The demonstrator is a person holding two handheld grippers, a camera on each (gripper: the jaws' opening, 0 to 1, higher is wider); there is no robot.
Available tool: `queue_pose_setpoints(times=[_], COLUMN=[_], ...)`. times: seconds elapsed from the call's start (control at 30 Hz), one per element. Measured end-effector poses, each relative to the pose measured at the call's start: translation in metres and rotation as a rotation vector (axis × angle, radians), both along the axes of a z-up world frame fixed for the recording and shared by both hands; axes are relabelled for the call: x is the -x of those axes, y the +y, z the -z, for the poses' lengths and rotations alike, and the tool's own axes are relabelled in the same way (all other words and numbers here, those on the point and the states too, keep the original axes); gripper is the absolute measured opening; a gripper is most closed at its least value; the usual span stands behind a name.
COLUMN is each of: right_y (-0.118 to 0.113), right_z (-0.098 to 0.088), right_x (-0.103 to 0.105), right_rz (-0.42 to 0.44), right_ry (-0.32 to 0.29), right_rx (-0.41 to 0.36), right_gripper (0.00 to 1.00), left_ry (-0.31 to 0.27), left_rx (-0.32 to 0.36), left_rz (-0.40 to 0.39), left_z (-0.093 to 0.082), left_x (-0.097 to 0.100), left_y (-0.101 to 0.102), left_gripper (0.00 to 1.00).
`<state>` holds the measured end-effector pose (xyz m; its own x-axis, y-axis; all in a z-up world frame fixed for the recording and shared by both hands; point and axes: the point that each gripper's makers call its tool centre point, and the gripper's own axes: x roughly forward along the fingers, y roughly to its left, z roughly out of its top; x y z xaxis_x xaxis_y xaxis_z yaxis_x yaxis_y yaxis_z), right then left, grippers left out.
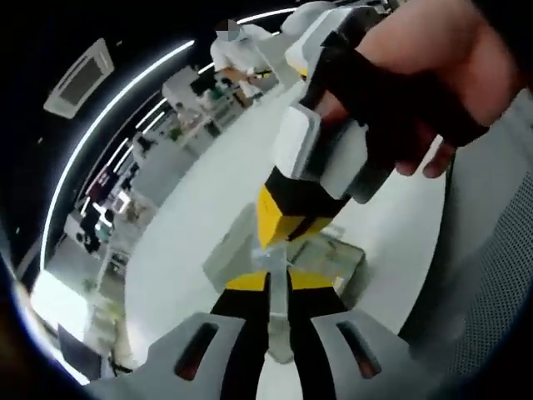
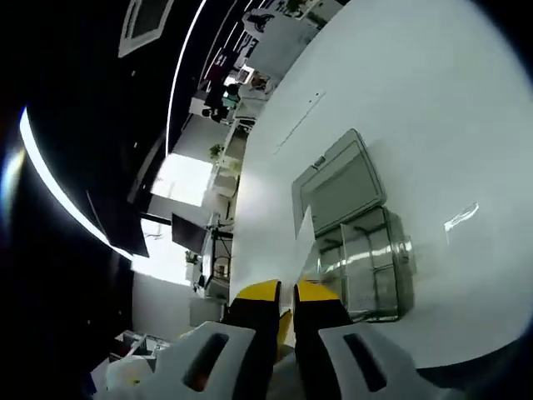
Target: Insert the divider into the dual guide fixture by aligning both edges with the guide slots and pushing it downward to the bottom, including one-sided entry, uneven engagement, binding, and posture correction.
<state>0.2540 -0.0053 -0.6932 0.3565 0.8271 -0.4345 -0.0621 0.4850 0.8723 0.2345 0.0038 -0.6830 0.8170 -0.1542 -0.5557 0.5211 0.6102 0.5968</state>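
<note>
- In the left gripper view, we see our left gripper (image 1: 279, 287) rising from the bottom, its black and yellow jaws nearly together, with a thin pale edge between the tips.
- That edge may be the divider (image 1: 268, 260), but most of it is hidden behind the jaws, so we cannot tell whether the jaws grip it.
- Just above, the right gripper (image 1: 287, 218) comes in from the upper right, held by a hand (image 1: 433, 83) in a dark strap; its yellow tips point down at the same spot.
- Behind both grippers lies the clear fixture (image 1: 333, 267), largely covered and blurred, resting on the white table (image 1: 200, 200).
- A person in white stands far off at the top; details are too small to read.
- In the right gripper view, the right gripper's (image 2: 286, 293) yellow tips stand close together with a narrow gap; we cannot tell if anything sits in it.
- Beyond the tips, the clear fixture (image 2: 371, 258) sits on the white table (image 2: 416, 100), with a grey, lid-like panel at its far end.
- A thin pale sheet rises at the fixture's near edge; its lower part is cut off by the jaws.
</note>
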Motion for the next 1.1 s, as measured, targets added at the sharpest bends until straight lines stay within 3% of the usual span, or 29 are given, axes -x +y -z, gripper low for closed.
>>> queue_pose_setpoints(times=[0.2, 0.37, 0.6, 0.73, 0.83, 0.93, 1.1], right_y=[0.001, 0.003, 0.004, 0.002, 0.001, 0.0, -0.002], right_z=[-0.001, -0.005, -0.016, -0.017, -0.017, -0.018, -0.017], right_x=[0.001, 0.002, 0.001, -0.002, -0.003, -0.006, -0.011], right_rz=[0.029, 0.008, -0.028, -0.037, -0.043, -0.04, -0.023], right_ry=[0.094, 0.099, 0.027, -0.043, -0.058, -0.103, -0.144], right_rx=[-0.084, -0.13, -0.177, -0.153, -0.15, -0.148, -0.128], right_gripper=[0.03, 0.05, 0.08, 0.17, 0.22, 0.28, 0.45], left_ry=[-0.08, -0.096, -0.073, -0.031, -0.015, 0.032, 0.064], left_rx=[-0.209, -0.206, -0.094, 0.04, 0.084, 0.221, 0.373], left_rz=[0.109, 0.112, 0.052, -0.013, -0.034, -0.056, -0.083], left_z=[-0.007, -0.01, -0.012, -0.009, -0.01, -0.008, -0.011], left_x=[0.0, 0.0, -0.004, -0.005, -0.006, -0.003, 0.001], left_y=[-0.001, 0.001, 0.01, 0.018, 0.025, 0.022, 0.016], left_gripper=[0.0, 0.0, 0.0, 0.0, 0.0, 0.0, 0.0])
